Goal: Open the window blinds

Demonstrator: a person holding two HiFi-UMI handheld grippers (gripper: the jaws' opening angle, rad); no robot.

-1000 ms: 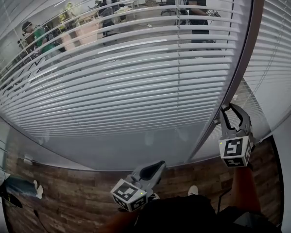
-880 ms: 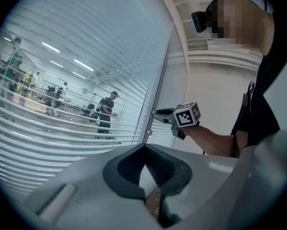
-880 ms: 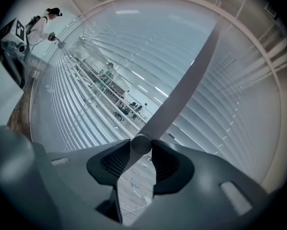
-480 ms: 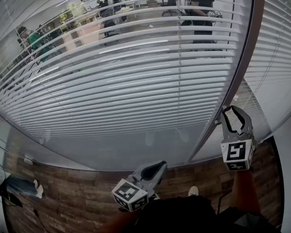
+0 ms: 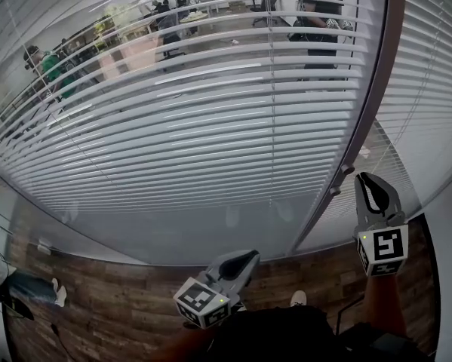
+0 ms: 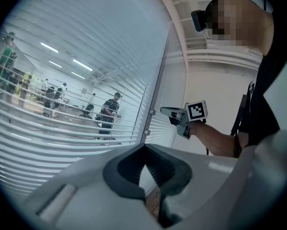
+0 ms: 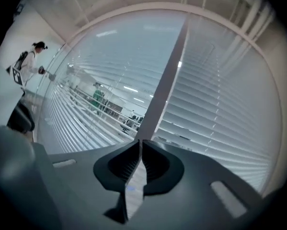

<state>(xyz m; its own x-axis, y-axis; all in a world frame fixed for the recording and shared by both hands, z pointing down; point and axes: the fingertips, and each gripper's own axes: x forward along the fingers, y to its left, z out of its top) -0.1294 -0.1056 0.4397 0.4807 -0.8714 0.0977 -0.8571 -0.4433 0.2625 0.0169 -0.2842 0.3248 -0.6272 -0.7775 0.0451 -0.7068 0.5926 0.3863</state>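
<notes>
right gripper (image 5: 365, 179) just closed empty, drawn off knob (image 5: 348, 170)

The head view looks steeply down from behind the left hand-held gripper (image 5: 248, 256) and the right hand-held gripper (image 5: 367, 181). Each gripper view faces along its own jaws at the blinds (image 5: 210, 127) close ahead, which all views share.

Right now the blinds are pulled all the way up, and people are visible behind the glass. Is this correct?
No: the blinds are down, covering the glass, as the head view shows. People are indeed visible behind the glass.
</notes>
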